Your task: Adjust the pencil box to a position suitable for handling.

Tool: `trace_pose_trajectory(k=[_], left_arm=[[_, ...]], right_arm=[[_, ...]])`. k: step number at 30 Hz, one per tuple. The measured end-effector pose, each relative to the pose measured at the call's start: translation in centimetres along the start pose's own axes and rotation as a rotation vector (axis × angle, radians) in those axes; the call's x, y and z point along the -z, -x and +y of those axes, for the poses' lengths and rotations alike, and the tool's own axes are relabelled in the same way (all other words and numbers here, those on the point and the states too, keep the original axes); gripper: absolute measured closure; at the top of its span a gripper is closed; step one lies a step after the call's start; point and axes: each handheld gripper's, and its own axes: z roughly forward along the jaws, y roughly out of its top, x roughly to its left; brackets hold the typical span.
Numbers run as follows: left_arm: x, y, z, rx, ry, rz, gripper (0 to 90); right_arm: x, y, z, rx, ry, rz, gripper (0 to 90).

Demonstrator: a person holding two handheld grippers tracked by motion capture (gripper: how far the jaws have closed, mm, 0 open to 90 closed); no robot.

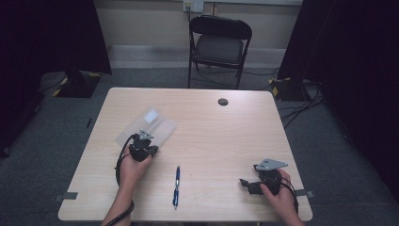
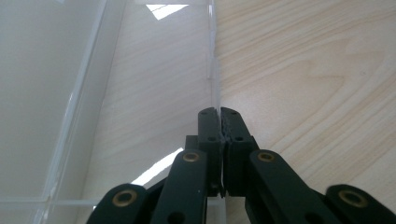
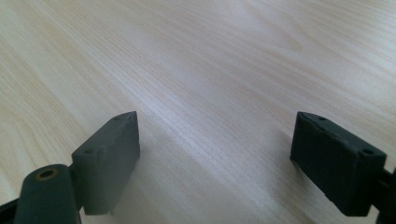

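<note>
A flat clear plastic case (image 1: 155, 123) with a white label lies on the left half of the wooden table (image 1: 221, 136). My left gripper (image 1: 141, 136) sits at its near edge. In the left gripper view the jaws (image 2: 219, 113) are pressed together on the thin clear side wall of the case (image 2: 215, 70), with the case's floor stretching away to the left. My right gripper (image 1: 245, 183) rests low over the table's front right part, pointing left. Its jaws (image 3: 215, 140) stand wide apart over bare wood with nothing between them.
A blue pen (image 1: 176, 186) lies near the front edge, between the two hands. A dark round cable hole (image 1: 223, 101) sits at the far middle of the table. A black folding chair (image 1: 219, 44) stands behind the table.
</note>
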Motion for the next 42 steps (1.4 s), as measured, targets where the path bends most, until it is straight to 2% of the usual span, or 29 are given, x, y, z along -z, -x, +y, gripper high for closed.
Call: trace_pose_trajectory(k=[8, 9, 10, 11, 13, 15, 16, 19, 23, 25, 26, 30, 31, 33, 34, 40, 42], left_arm=[[0.1, 0.4, 0.3, -0.015, -0.005, 0.001, 88.9], [0.0, 0.6, 0.3, -0.007, 0.001, -0.005, 89.0], [0.1, 0.6, 0.5, -0.029, -0.007, -0.004, 89.0], [0.1, 0.6, 0.5, -0.029, -0.007, -0.004, 89.0], [-0.1, 0.9, 0.7, -0.015, 0.004, -0.024, 89.1], [-0.3, 1.2, 0.9, -0.026, 0.002, -0.025, 89.1], [-0.5, 1.5, 1.2, -0.048, -0.006, -0.033, 89.1], [-0.7, 1.9, 1.4, -0.053, -0.002, -0.031, 89.2], [-1.3, 3.1, 2.1, -0.071, 0.0, -0.047, 89.1], [-1.5, 3.4, 2.3, -0.068, 0.003, -0.057, 89.1], [-1.7, 3.8, 2.6, -0.081, 0.001, -0.066, 89.0], [-2.1, 4.5, 3.1, -0.092, -0.007, -0.082, 89.0], [-2.3, 4.7, 3.2, -0.084, 0.003, -0.08, 89.1], [-2.4, 4.8, 3.3, -0.072, -0.003, -0.084, 89.1], [-2.4, 4.8, 3.4, -0.088, -0.009, -0.084, 89.0], [-2.9, 5.5, 3.6, -0.105, -0.011, -0.103, 89.0], [-3.0, 5.7, 3.6, -0.095, -0.01, -0.096, 89.0]], right_arm=[[0.0, 0.0, 0.0, 0.001, -0.001, 0.003, 14.5], [0.0, 0.0, 0.0, 0.001, -0.001, 0.003, 14.5], [0.0, 0.0, 0.0, 0.002, 0.0, 0.004, 14.5], [0.0, 0.0, 0.0, 0.002, 0.0, 0.004, 14.5], [0.0, 0.0, 0.0, 0.002, -0.001, 0.004, 14.5], [0.0, 0.0, 0.0, 0.001, 0.0, 0.005, 14.5], [0.0, 0.0, 0.0, 0.002, 0.0, 0.006, 14.4], [0.0, 0.0, 0.0, 0.003, 0.001, 0.008, 14.4], [0.0, 0.1, 0.0, 0.005, -0.001, 0.009, 14.4], [0.0, 0.1, 0.0, 0.005, -0.001, 0.009, 14.4], [0.0, 0.1, 0.0, 0.005, -0.001, 0.01, 14.4], [0.0, 0.1, 0.0, 0.006, -0.001, 0.01, 14.4], [0.0, 0.1, 0.0, 0.007, -0.001, 0.01, 14.4], [0.0, 0.1, 0.0, 0.006, -0.001, 0.011, 14.4], [0.0, 0.1, 0.0, 0.007, -0.001, 0.01, 14.4], [0.0, 0.1, 0.0, 0.007, -0.001, 0.011, 14.4], [0.0, 0.1, 0.0, 0.007, -0.001, 0.012, 14.4]])
